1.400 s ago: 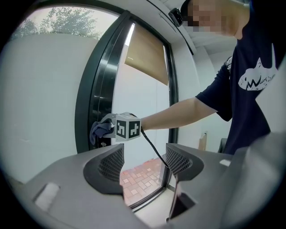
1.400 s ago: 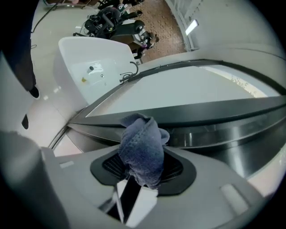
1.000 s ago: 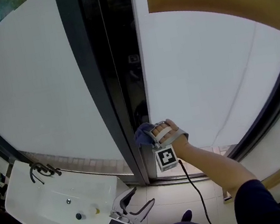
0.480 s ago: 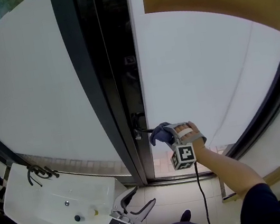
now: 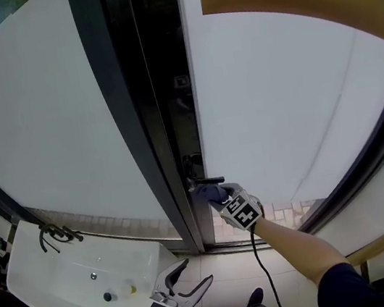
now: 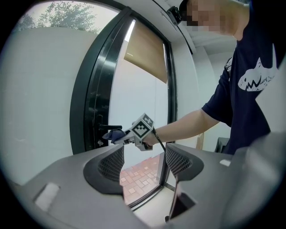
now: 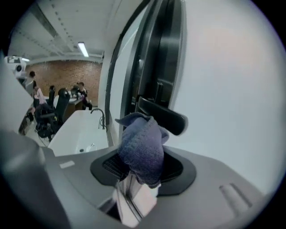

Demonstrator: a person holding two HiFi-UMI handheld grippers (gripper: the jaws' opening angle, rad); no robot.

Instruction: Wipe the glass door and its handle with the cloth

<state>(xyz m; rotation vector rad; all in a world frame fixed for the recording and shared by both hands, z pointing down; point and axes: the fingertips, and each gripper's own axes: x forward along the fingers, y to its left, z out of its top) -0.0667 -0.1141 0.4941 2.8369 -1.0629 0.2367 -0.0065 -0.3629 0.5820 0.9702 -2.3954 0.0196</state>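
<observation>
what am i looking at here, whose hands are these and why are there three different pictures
There is no robot here: a person holds a two-jaw tool in each hand. The head view comes from a camera on the person's head, looking down. The other two views come from cameras riding on each tool, looking along its jaws.

The right tool is shut on a blue cloth, held just under the dark handle of the glass door. I cannot tell whether cloth and handle touch. The left tool hangs low, jaws apart, with nothing between them. A white sink stands to the left. The checkered cubes are parts of the tools.
</observation>
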